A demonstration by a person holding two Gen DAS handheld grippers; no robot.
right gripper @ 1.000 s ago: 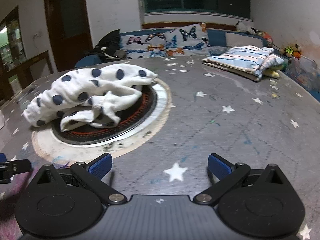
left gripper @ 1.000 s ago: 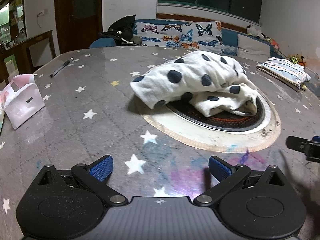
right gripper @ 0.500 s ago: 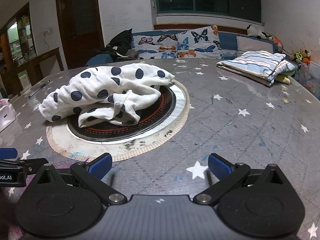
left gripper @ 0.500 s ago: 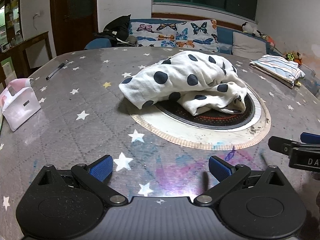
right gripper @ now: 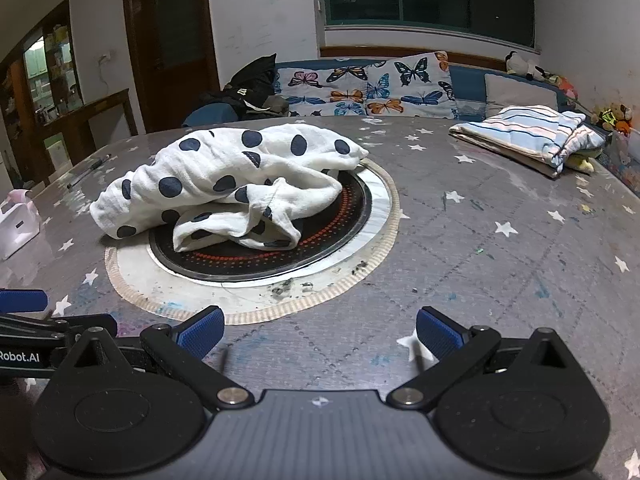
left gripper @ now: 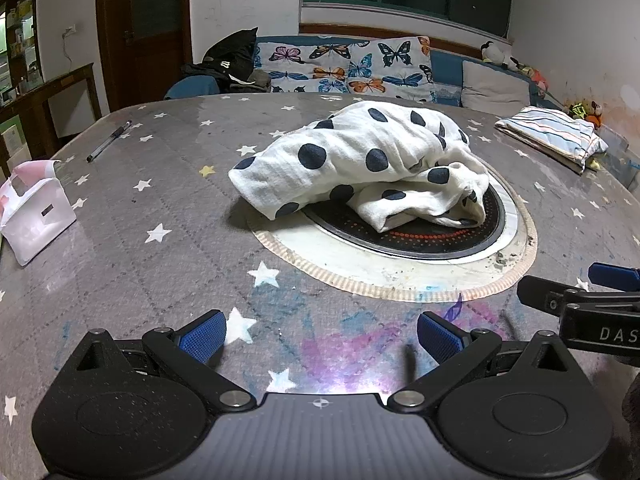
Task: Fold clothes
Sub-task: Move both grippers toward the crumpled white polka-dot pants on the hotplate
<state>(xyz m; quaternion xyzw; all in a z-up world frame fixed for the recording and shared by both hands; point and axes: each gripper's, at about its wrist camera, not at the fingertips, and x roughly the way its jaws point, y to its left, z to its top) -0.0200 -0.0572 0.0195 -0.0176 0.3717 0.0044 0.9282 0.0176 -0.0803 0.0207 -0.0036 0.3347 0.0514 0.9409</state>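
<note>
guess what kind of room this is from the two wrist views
Most likely a home living or dining room: a butterfly-print sofa lines the far wall, a star-patterned table has a round cooktop set into it, and soft toys sit in the corner.

The grey star-print tabletop (left gripper: 168, 264) is bare near both hand-held grippers. A crumpled white cloth with dark dots (left gripper: 360, 168) blocks the middle. A pink-white tissue pack (left gripper: 34, 216) sits left, folded striped clothes (right gripper: 528, 136) far right.
</note>
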